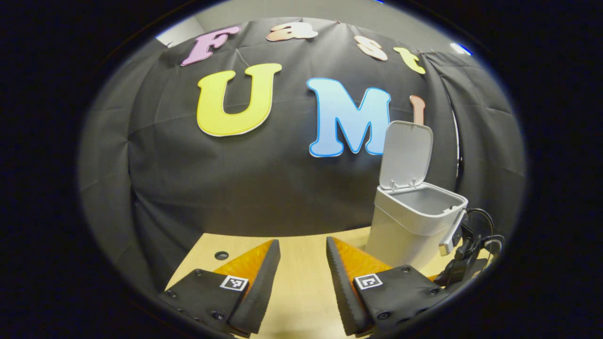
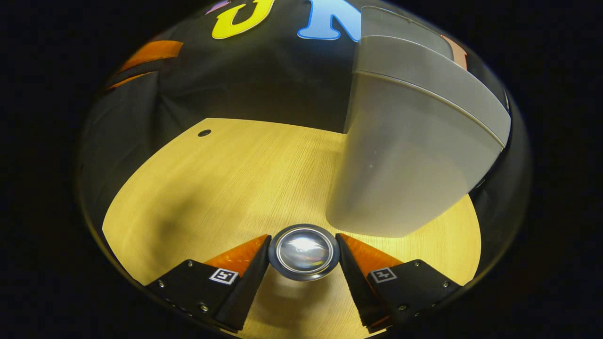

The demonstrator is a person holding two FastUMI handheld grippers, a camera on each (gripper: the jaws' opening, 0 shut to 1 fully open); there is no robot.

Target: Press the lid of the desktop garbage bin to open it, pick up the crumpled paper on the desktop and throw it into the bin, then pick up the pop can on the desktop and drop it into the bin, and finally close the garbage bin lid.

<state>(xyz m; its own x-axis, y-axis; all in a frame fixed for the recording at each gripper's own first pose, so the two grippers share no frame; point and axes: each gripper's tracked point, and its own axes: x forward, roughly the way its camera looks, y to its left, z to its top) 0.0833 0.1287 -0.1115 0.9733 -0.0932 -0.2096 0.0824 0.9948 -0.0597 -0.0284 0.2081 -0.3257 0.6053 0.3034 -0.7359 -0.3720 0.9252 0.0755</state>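
- Pop can (image 2: 304, 252) upright on the counter (image 2: 226, 179), just in front of the garbage bin (image 2: 400, 155), circular end toward the right gripper view.
- Right claw (image 2: 304, 256) set either side of the can, fingers at its flanks; whether already pressing cannot be told; likely poised to lift it.
- Bin lid (image 1: 406, 154) tilted up behind the bin's mouth, ready for the drop.
- Left claw (image 1: 303, 278) wide and empty, left of the bin, probably parked clear of the work.
- Crumpled paper presumably inside the bin already.
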